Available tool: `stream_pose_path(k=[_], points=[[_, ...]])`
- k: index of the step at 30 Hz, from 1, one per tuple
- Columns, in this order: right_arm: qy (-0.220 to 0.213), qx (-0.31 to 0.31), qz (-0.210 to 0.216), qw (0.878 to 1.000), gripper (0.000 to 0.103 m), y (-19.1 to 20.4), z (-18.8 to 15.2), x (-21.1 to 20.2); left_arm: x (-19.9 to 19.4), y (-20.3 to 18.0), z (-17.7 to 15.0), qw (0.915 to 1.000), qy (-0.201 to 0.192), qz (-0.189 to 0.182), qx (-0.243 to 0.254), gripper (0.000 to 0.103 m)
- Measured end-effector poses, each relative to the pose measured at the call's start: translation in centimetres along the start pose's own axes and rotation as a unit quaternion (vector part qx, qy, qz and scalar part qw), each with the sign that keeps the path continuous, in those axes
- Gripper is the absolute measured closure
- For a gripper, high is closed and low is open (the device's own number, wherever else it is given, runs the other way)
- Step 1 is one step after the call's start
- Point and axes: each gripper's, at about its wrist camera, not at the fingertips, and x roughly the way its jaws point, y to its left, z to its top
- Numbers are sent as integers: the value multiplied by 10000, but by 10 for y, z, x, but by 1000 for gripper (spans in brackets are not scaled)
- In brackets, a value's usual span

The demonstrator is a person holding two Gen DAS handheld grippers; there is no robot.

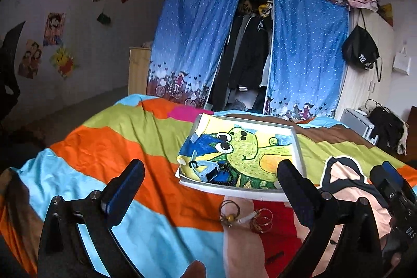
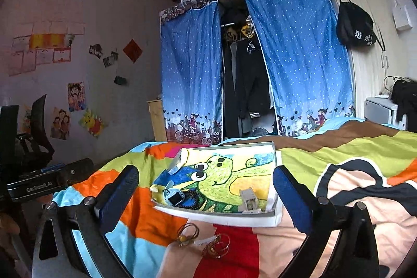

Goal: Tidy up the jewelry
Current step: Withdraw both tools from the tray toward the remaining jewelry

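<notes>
A shallow white tray (image 1: 234,190) lined with a green cartoon drawing lies on the striped bedspread (image 1: 109,147). In its near corner sit a blue watch (image 1: 208,171) and a string of black beads (image 1: 230,175). The right wrist view also shows the tray (image 2: 221,219), the watch (image 2: 175,197), the beads (image 2: 192,199) and a small white box (image 2: 247,198) inside. Gold bangles (image 1: 262,222) and a ring with a yellow bead (image 1: 229,212) lie on the cover just in front of the tray. My left gripper (image 1: 209,173) and right gripper (image 2: 206,176) both hover above the bed, open and empty.
A cloth wardrobe with blue curtains (image 1: 195,43) stands beyond the bed's far end. The bed drops off to the floor on the left (image 1: 65,111). A black chair (image 2: 39,127) stands at the left wall. A black bag (image 2: 354,28) hangs at right above a grey printer (image 2: 380,108).
</notes>
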Motion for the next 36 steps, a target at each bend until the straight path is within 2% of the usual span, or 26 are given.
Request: stream_pose_path(k=[10, 17, 21, 28, 32, 36], points=[[11, -15, -127, 9999, 0, 22, -15, -53, -57, 3, -33, 9998, -57, 83, 163, 3], [258, 31, -217, 9994, 0, 37, -43, -76, -78, 12, -68, 9995, 90, 154, 279, 3], [570, 126, -295, 9979, 0, 37, -63, -79, -78, 16, -91, 9985, 364, 163, 362, 3], [1586, 443, -556, 9848, 0, 26, -93, -60, -64, 22, -125, 9943, 979, 173, 390, 3], [1912, 584, -633, 9778, 0, 20, -102, -50, -51, 21, -140, 9897, 1375, 99, 378, 3], [2206, 657, -696, 9706, 0, 16, -111, -40, -40, 21, -144, 9862, 1604, 135, 394, 3]])
